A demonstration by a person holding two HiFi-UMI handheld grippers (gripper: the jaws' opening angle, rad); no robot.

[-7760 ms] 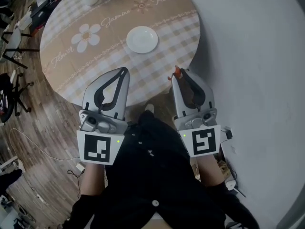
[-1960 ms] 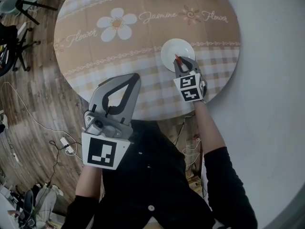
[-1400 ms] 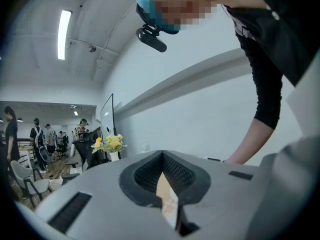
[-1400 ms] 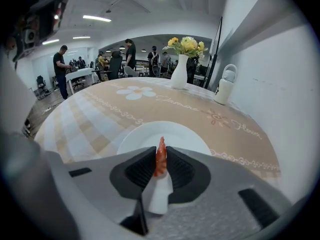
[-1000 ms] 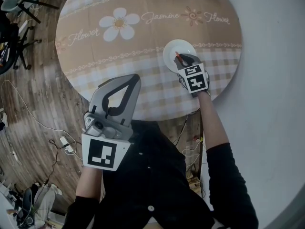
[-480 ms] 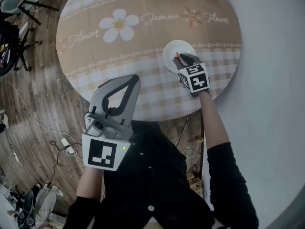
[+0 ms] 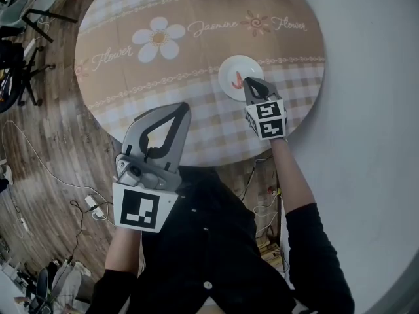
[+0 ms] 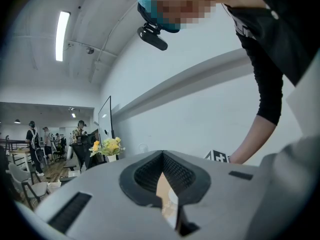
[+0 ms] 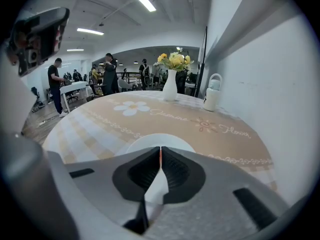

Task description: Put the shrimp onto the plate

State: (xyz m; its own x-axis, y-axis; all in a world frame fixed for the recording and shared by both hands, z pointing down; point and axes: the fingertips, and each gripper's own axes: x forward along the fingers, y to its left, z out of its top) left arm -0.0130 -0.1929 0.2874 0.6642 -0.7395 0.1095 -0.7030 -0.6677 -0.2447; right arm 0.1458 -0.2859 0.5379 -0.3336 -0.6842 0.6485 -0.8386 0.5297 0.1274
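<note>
A small white plate [image 7: 228,67] sits on the round table's near right part. Over its near right edge my right gripper [image 7: 247,82] is shut on the orange shrimp [image 7: 237,80], whose curved body sticks out left of the tips, low over the plate. I cannot tell whether it touches the plate. In the right gripper view the shrimp [image 9: 160,155] is a thin orange sliver between the tips of the right gripper [image 9: 160,153], with the plate [image 9: 148,140] just beyond. My left gripper [image 7: 177,107] is shut and empty, held near my body off the table's near edge; its tips [image 8: 162,157] meet.
The round table [image 7: 163,64] has a beige checked cloth with a flower print. A vase of flowers [image 9: 170,86] and a white jug [image 9: 212,99] stand at its far side. Chairs [image 7: 16,18] and floor cables [image 7: 39,169] are at the left, a white wall on the right.
Over the last seconds my right gripper carried the shrimp from near my body out over the plate. In the last half second it drew back slightly to the plate's near right edge. The left has not moved.
</note>
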